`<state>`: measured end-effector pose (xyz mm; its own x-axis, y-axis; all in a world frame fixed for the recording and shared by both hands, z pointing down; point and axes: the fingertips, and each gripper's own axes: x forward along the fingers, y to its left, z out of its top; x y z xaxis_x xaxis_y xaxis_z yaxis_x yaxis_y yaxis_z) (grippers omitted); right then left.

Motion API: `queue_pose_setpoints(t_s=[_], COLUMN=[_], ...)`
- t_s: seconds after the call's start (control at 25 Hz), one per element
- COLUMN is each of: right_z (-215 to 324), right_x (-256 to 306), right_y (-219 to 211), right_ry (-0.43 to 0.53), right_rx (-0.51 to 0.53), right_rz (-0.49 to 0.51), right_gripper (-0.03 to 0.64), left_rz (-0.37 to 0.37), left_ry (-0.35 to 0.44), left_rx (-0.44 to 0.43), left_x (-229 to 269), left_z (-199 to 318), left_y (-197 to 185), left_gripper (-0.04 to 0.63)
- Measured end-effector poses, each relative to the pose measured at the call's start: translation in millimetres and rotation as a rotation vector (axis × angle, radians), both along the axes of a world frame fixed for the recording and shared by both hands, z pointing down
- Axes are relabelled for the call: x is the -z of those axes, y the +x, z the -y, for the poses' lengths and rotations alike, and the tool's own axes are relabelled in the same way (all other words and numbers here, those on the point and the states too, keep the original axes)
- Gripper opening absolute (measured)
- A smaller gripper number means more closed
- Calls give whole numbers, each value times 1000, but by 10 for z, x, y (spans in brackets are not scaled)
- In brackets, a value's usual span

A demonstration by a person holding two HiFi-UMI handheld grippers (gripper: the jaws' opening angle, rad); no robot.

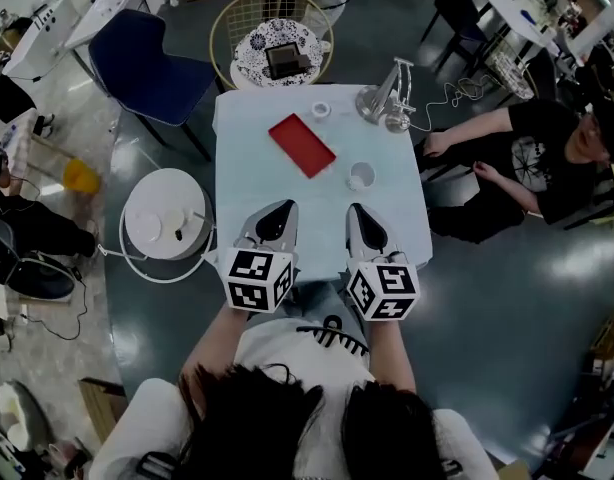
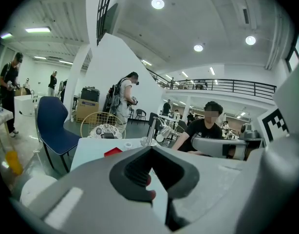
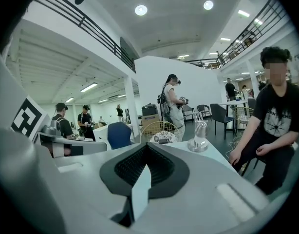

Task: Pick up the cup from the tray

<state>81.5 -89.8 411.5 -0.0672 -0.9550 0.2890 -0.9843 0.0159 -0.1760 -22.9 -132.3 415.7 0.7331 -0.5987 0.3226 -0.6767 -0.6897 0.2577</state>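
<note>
A white cup (image 1: 360, 177) stands on the pale table (image 1: 247, 158), just right of a flat red tray (image 1: 302, 145) and not on it. My left gripper (image 1: 282, 211) hovers over the table's near edge, its tip pointing at the tray. My right gripper (image 1: 359, 213) is beside it, its tip a short way in front of the cup. Both have their jaws pressed together with nothing held. In the left gripper view a corner of the tray (image 2: 113, 151) shows past the left gripper (image 2: 152, 147). The right gripper (image 3: 147, 145) hides the cup in its own view.
A metal desk lamp (image 1: 387, 96) and a small white roll (image 1: 321, 109) sit at the table's far end. A seated person (image 1: 527, 158) is close on the right. A round white bin (image 1: 165, 218) stands left, with a blue chair (image 1: 147, 63) and a wire basket (image 1: 272, 38) beyond.
</note>
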Motion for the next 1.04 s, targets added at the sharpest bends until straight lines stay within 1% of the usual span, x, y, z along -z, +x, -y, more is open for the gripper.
queue_pose_setpoints(t_s=[0.44,0.64,0.76,1.04], right_z=[-86,-107,-106,-113], right_x=[-8,-15,-9,-5], right_y=[-110,-72,-67,-107], right_ry=[-9,0,2,4], right_rx=[1,-38,-43,-34], right_rz=[-34,-37,-32,-37], right_gripper=[23,23,23,23], left_rz=[1,7,27,-2], left_ry=[14,15,32,-27], left_rx=[22,25,26,55], left_x=[18,-19,-35,-131], left_z=[-61,-95,-98,-89], left_y=[-101,-132,-145,-193], left_gripper=[0,0,0,0])
